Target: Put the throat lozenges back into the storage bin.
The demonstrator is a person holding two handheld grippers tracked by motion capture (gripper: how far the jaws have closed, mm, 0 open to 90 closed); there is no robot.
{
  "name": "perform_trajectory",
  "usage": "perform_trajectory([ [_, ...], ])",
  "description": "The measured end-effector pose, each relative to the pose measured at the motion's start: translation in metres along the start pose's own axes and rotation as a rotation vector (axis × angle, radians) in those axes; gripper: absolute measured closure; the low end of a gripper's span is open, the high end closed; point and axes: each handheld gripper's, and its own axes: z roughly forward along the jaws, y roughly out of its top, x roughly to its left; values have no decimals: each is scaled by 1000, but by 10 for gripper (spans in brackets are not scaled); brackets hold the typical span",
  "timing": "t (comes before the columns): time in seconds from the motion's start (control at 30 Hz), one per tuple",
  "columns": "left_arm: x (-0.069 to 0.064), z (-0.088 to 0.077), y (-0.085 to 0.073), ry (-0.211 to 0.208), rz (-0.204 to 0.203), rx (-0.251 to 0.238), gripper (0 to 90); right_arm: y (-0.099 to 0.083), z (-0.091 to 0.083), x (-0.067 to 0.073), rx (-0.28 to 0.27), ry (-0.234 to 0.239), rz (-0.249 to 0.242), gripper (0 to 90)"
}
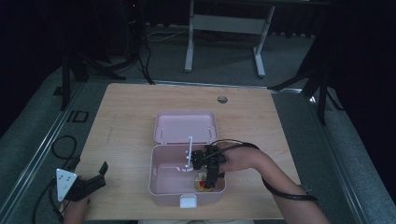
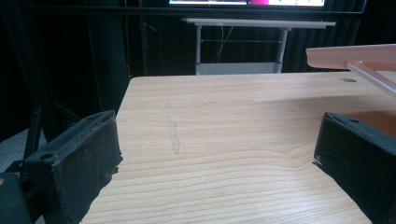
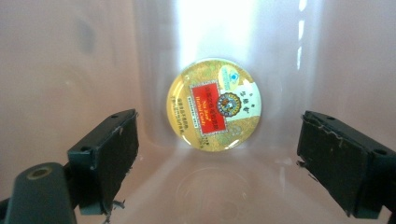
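One pink lidded box [image 1: 185,161], one round gold tin [image 3: 213,103], one wooden table [image 1: 126,126]

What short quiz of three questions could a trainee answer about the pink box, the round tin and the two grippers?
1. True or false: the pink box has its lid open.
2. Where is the round tin? A. on the bare table B. inside the box C. on the lid
3. Which gripper is over the box?

Key:
1. True
2. B
3. The right gripper, open above the tin; the left gripper, also open, is near the table's corner.
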Motion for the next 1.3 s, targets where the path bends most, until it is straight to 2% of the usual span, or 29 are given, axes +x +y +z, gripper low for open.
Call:
perform_trajectory([
  [0.07, 0, 0, 0, 0, 0, 0, 9, -6, -12, 2, -54, -24, 6, 125],
  [0.23, 0, 0, 0, 2, 2, -2, 9, -27, -46, 8, -204, -49, 19, 124],
  [0.33, 0, 0, 0, 1, 0, -2, 9, -43, -62, 12, -281, -89, 19, 123],
  [0.43, 0, 0, 0, 1, 1, -2, 9, -62, -71, 13, -319, -125, 35, 122],
  [0.53, 0, 0, 0, 1, 2, -2, 9, -81, -71, 10, -326, -145, 65, 121],
  [0.67, 0, 0, 0, 2, 4, -1, 9, -107, -60, 7, -336, -163, 119, 121],
  [0.9, -1, 0, 0, 3, 7, 2, 9, -145, -28, 1, -364, -172, 205, 121],
  [1.0, -1, 0, 0, 1, 6, 1, 9, -159, -12, -2, -426, -217, 266, 121],
  [1.03, -1, 0, 0, 1, 6, 1, 9, -159, -12, -2, -426, -217, 266, 121],
  [1.07, -1, 0, 0, 1, 7, 1, 9, -163, -7, -4, -462, -228, 290, 121],
  [1.1, -1, 0, 0, 1, 8, 2, 9, -173, 8, -6, -530, -264, 338, 121],
  [1.13, -1, 0, 0, 0, 8, 2, 9, -177, 14, -7, -552, -280, 359, 120],
  [1.3, -1, 0, 0, -1, 8, 1, 9, -201, 45, -11, -647, -305, 475, 117],
])
